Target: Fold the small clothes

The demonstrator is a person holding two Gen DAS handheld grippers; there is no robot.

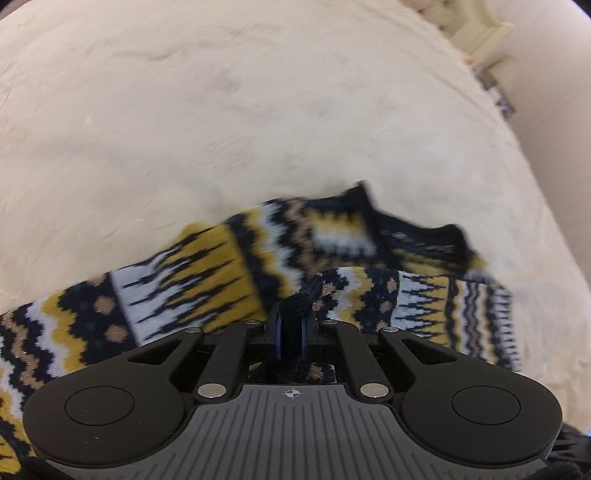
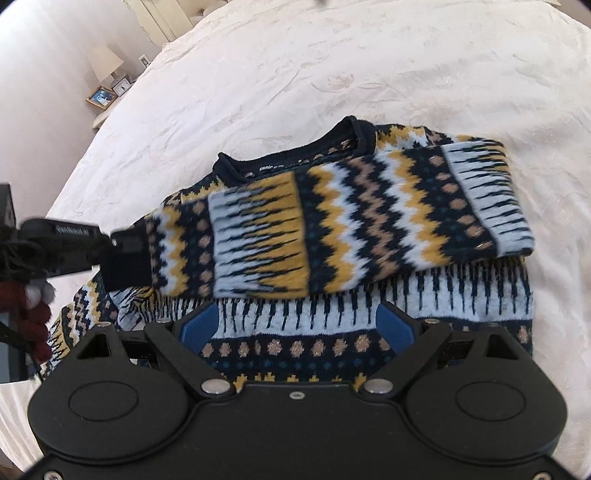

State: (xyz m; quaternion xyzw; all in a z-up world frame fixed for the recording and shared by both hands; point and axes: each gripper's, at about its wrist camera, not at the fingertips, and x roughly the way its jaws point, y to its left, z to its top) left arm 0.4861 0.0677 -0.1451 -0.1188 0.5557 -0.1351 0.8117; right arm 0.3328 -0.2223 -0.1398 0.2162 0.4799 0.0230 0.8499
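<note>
A small knit sweater (image 2: pixel 332 229) with navy, yellow, white and tan zigzag bands lies on the white bedspread (image 2: pixel 332 66), its navy collar (image 2: pixel 291 155) toward the far side. One sleeve (image 2: pixel 295 229) is laid across the chest. My left gripper (image 1: pixel 291 325) is shut on that sleeve's navy cuff (image 1: pixel 303 299); it shows in the right wrist view (image 2: pixel 122 247) at the left, holding the cuff (image 2: pixel 129 262). My right gripper (image 2: pixel 295 325) is open and empty, hovering over the sweater's lower body with blue pads (image 2: pixel 395 325) apart.
The bed edge curves at the left, with a nightstand holding a lamp (image 2: pixel 107 62) and a picture frame (image 2: pixel 101 96) beyond it. A cream headboard (image 1: pixel 480 33) and wall stand past the bed. A dark red knitted sleeve (image 2: pixel 33 317) of the person shows at left.
</note>
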